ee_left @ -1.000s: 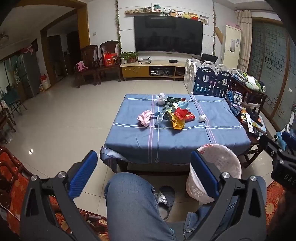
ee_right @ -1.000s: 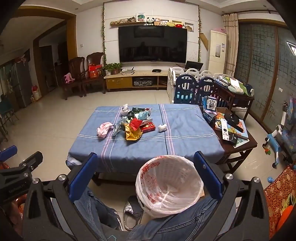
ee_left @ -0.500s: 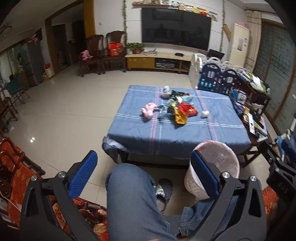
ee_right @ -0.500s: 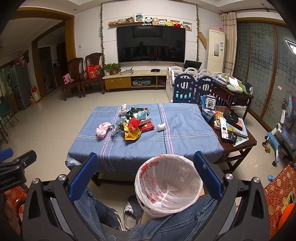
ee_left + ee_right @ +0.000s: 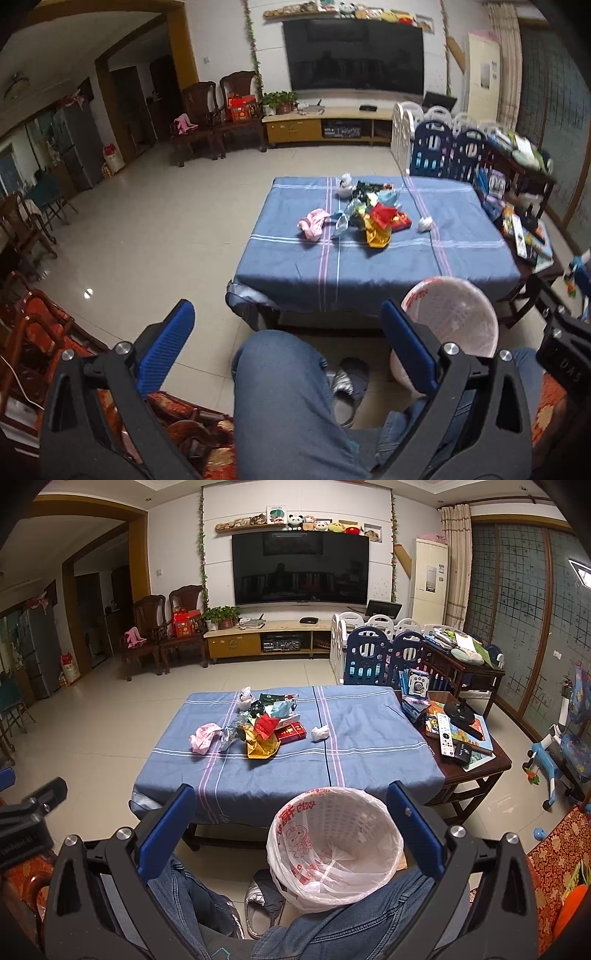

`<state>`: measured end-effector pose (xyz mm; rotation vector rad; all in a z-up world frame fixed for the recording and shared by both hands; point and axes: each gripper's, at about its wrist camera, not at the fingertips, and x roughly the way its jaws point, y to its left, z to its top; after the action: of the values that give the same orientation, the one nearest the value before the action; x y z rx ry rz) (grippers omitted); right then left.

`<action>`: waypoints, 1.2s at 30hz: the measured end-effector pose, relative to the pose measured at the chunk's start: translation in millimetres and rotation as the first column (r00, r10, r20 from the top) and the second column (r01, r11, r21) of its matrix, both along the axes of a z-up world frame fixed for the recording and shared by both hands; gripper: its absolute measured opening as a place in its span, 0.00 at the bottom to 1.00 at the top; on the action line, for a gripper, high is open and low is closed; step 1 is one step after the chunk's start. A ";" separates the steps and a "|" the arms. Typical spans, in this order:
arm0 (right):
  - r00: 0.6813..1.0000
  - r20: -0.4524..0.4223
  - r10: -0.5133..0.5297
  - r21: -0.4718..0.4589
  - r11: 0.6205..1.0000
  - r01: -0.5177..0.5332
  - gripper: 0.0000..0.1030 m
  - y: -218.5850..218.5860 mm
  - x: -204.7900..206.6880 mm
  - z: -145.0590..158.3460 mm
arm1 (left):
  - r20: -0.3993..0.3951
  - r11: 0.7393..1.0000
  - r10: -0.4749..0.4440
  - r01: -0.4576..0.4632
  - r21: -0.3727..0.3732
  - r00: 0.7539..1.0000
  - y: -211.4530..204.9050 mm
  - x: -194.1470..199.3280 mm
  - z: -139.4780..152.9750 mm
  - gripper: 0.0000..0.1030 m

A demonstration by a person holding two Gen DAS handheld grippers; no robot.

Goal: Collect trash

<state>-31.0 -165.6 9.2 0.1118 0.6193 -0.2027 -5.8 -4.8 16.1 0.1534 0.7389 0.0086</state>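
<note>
Both my grippers hang low over my lap, well short of the table (image 5: 369, 746). My left gripper (image 5: 286, 347) has its jaws spread wide with nothing between them but my knee (image 5: 280, 373) beyond. My right gripper (image 5: 291, 823) is spread wide too, framing the bin (image 5: 334, 845), which stands on the floor at the table's near edge, lined with a white bag.

I see the trash (image 5: 258, 725) heaped near the middle of the blue cloth: a red box (image 5: 291, 733) touching a yellow wrapper (image 5: 262, 746), a pink crumpled piece (image 5: 202, 737) just left of the heap, and a white wad (image 5: 319, 732) just right of it. From the left wrist the same heap (image 5: 369, 218) sits beyond the bin (image 5: 454, 317). A side table (image 5: 480, 753) with a remote (image 5: 445, 733) stands to the right.
</note>
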 end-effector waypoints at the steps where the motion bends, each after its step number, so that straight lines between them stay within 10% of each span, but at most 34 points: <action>1: 1.000 -0.002 0.003 0.003 1.000 -0.003 0.98 -0.1 -0.1 -0.3 | -0.007 1.000 -0.012 0.012 -0.002 1.000 -1.8 -0.8 -0.2 0.97; 12: 1.000 0.013 -0.015 0.002 1.000 0.015 0.98 -3.3 -2.6 1.9 | -0.078 0.996 -0.095 0.094 -0.009 0.992 -12.3 2.4 -14.6 0.97; 17: 1.000 0.027 -0.010 -0.008 1.000 0.010 0.98 -0.8 -4.8 4.7 | -0.101 0.981 -0.149 0.134 -0.142 0.984 1.5 9.5 -17.6 0.97; 36: 1.000 0.023 0.010 -0.007 1.000 -0.010 0.98 2.5 -2.8 1.0 | -0.047 0.990 -0.132 0.129 -0.061 0.990 -8.4 1.0 -14.1 0.97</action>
<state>-33.7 -163.1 10.2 0.1046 0.5962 -0.1938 -4.9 -13.1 2.0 0.1467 0.7778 -0.1420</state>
